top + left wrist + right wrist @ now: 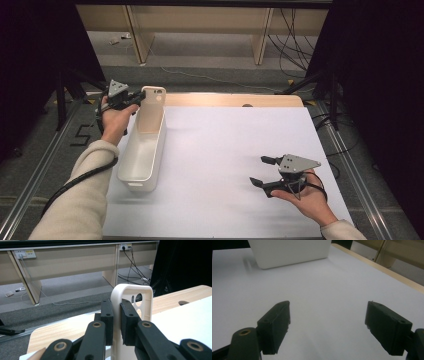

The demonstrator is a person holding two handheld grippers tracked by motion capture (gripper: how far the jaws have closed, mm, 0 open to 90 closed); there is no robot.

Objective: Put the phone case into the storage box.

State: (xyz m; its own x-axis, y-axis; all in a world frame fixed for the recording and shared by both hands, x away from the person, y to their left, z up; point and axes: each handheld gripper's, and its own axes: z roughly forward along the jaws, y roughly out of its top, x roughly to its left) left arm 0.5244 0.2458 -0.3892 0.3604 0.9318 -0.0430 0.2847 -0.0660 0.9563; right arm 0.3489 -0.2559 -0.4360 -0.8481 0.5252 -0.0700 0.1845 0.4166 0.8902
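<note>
A cream phone case (153, 107) with a camera cut-out stands upright at the far end of a long white bin (161, 145); its lower end reaches down into the bin. My left gripper (141, 96) is shut on the case's edge, and in the left gripper view the two pads clamp the rim of the case (130, 288) from both sides, with the left gripper (115, 312) pointing toward the far table edge. My right gripper (260, 171) rests low over the white sheet at the near right, open. In the right gripper view my right gripper (328, 322) holds nothing, and the bin (289, 252) lies ahead.
A white sheet (225, 150) covers most of the wooden table (230, 100). A small hole (247, 105) sits in the bare strip at the far edge. Cables (295, 50) and desk legs (261, 40) lie on the floor beyond. Dark stands flank the table.
</note>
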